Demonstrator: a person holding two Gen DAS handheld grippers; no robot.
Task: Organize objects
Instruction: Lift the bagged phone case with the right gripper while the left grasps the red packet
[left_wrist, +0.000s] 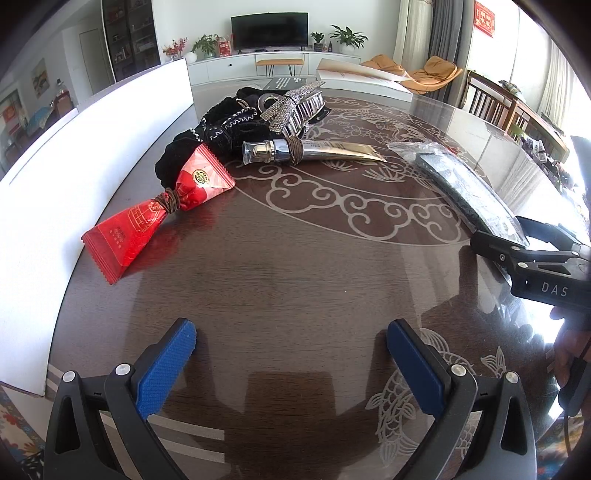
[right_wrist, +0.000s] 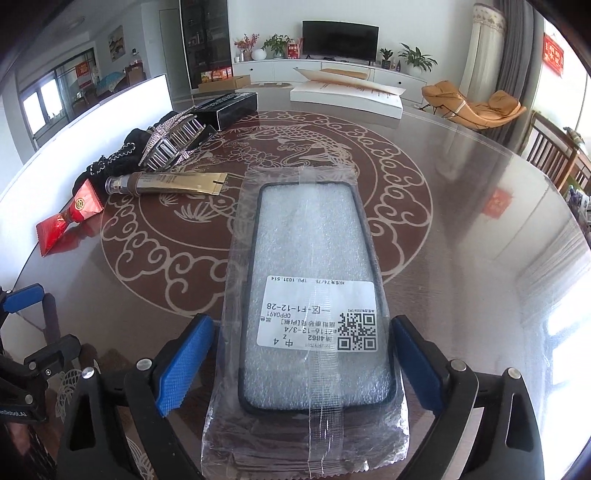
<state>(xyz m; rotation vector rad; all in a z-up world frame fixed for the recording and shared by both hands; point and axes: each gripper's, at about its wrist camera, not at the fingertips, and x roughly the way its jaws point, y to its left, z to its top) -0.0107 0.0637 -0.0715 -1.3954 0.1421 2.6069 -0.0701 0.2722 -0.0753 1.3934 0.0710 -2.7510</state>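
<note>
A phone case in a clear plastic bag (right_wrist: 310, 280) lies flat on the round dark table (right_wrist: 461, 221). My right gripper (right_wrist: 301, 354) is open, its blue pads on either side of the bag's near end, not pinching it. The bag also shows in the left wrist view (left_wrist: 469, 188), with the right gripper (left_wrist: 513, 240) at its near end. My left gripper (left_wrist: 291, 354) is open and empty above bare table. At the left lie a red packet (left_wrist: 155, 218), a gold tube (left_wrist: 314, 149), a rhinestone hair claw (left_wrist: 291, 107) and black cloth items (left_wrist: 221, 125).
A white board (left_wrist: 74, 166) stands along the table's left edge. A black box (right_wrist: 229, 105) and a white flat box (right_wrist: 347, 96) lie at the far side. Wooden chairs (left_wrist: 495, 99) stand at the right.
</note>
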